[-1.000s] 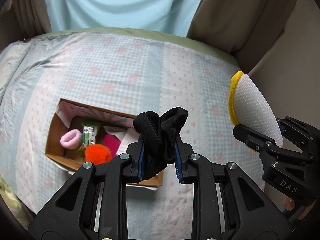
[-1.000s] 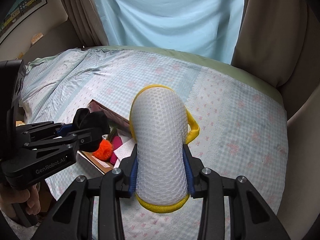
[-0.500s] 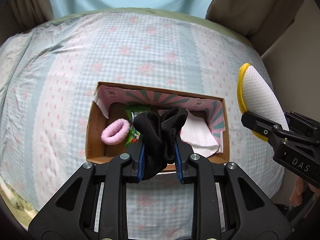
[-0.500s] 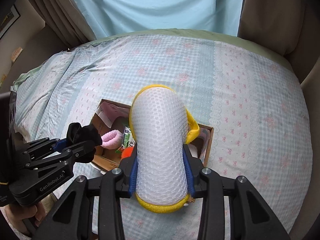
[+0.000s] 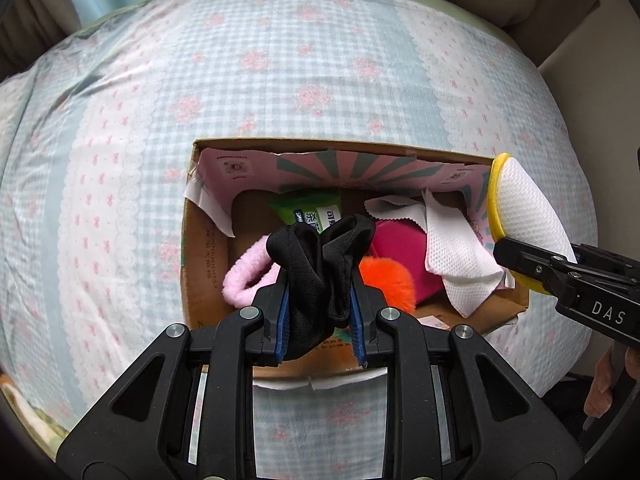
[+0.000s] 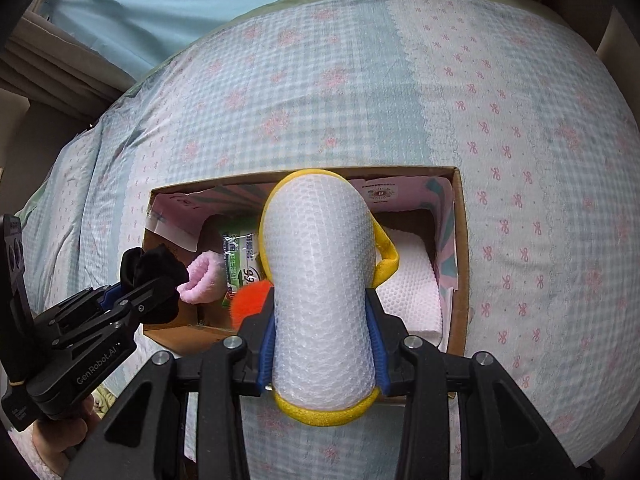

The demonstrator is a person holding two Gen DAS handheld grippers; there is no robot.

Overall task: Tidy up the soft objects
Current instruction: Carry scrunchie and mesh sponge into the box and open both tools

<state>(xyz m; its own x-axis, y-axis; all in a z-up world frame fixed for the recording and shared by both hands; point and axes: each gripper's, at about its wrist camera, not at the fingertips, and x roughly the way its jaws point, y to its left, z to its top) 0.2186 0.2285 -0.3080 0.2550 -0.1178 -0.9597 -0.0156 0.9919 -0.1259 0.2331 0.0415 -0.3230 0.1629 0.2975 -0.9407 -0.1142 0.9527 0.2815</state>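
Note:
My left gripper (image 5: 320, 312) is shut on a bunched black cloth (image 5: 318, 256) and holds it above the near left part of an open cardboard box (image 5: 204, 264). My right gripper (image 6: 323, 344) is shut on a white mesh sponge with a yellow rim (image 6: 320, 280), held above the box's (image 6: 460, 240) right half. The sponge also shows at the right of the left wrist view (image 5: 524, 216), and the black cloth at the left of the right wrist view (image 6: 152, 268). The box lies on a bed.
Inside the box lie a pink scrunchie (image 5: 244, 276), a green wipes packet (image 5: 312, 210), an orange pompom (image 5: 386, 280), a magenta item (image 5: 404, 250) and white cloths (image 5: 452, 248). The bed has a checked, flowered sheet (image 5: 280, 80). Curtains hang behind it.
Both grippers have moved forward and lower over the box, which now looks larger and nearer. Each still holds its object.

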